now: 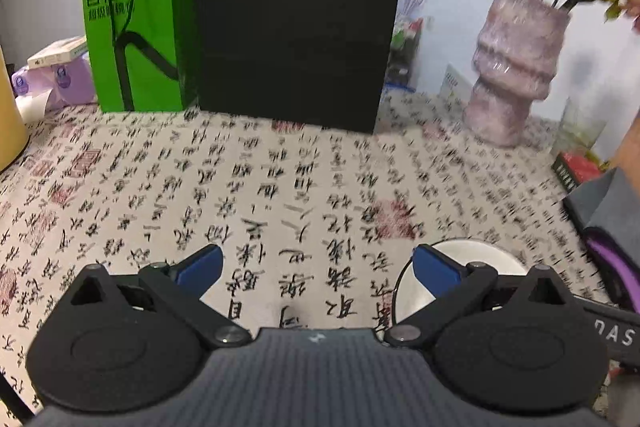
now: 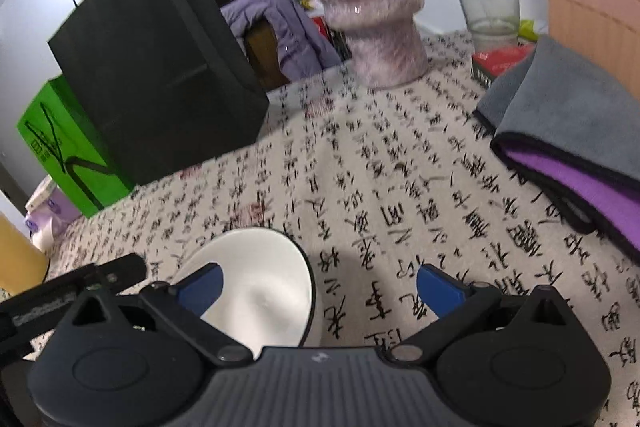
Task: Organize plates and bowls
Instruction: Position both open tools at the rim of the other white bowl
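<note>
— Calligraphy-printed cloth (image 2: 400,167) covers the whole table. What lies nearest on it?

— Nearest, a round white glazed bowl with a thin dark rim (image 2: 260,287) sits upright on the cloth between the two tools. The right gripper (image 2: 318,285) is spread wide and holds nothing, its left blue pad over the bowl's mouth. The left gripper (image 1: 318,267) is equally wide and empty, the bowl (image 1: 472,259) behind its right finger.

— How should the bowl handle?

— Probably stiff, slick and chippable, light enough for one claw. The rim wall looks the best hold: one pad inside, one outside.

— And farther off?

— On the right, a folded grey-and-purple towel (image 2: 572,131). At the far side stand a tall black paper bag (image 2: 160,67), a green paper bag (image 1: 136,27) and a fuzzy pink ribbed vase (image 2: 372,7).
</note>
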A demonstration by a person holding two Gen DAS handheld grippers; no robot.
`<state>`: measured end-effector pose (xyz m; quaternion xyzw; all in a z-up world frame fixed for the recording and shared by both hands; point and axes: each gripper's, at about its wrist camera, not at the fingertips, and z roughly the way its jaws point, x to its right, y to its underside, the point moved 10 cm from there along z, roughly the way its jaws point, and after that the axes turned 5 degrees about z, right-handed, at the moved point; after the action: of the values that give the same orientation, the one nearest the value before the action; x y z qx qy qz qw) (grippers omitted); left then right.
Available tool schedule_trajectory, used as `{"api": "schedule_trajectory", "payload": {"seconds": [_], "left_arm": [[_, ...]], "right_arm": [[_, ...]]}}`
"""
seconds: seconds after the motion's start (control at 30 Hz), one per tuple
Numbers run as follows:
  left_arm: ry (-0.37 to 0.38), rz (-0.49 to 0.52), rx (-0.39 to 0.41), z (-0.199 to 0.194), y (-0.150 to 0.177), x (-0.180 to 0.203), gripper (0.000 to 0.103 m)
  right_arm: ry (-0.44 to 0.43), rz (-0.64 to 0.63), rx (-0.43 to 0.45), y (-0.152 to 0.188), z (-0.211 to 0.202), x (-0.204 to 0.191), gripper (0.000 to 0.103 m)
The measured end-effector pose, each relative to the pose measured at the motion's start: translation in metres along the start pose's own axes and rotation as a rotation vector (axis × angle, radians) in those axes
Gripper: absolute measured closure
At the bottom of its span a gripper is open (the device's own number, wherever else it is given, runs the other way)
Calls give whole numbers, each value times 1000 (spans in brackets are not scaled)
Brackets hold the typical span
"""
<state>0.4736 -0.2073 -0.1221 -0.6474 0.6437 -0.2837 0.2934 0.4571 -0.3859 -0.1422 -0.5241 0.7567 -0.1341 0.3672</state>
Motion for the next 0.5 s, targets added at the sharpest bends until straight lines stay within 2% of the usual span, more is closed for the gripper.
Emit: {"api": "schedule_trajectory", "payload": {"seconds": [0.13,0.33,0.43,0.5], "left_arm": [[-11,-3,-49,16,11,4,0],[-3,-14,-90,28,20,7,0],[7,-21,-111,33,24,9,2],[17,-16,-127,36,27,12,7]], "right_arm": [[17,16,-29,4,9,6,3],[14,26,-55,8,16,8,15],[2,28,-65,10,17,6,25],[-3,30,-78,12,20,5,36]]}}
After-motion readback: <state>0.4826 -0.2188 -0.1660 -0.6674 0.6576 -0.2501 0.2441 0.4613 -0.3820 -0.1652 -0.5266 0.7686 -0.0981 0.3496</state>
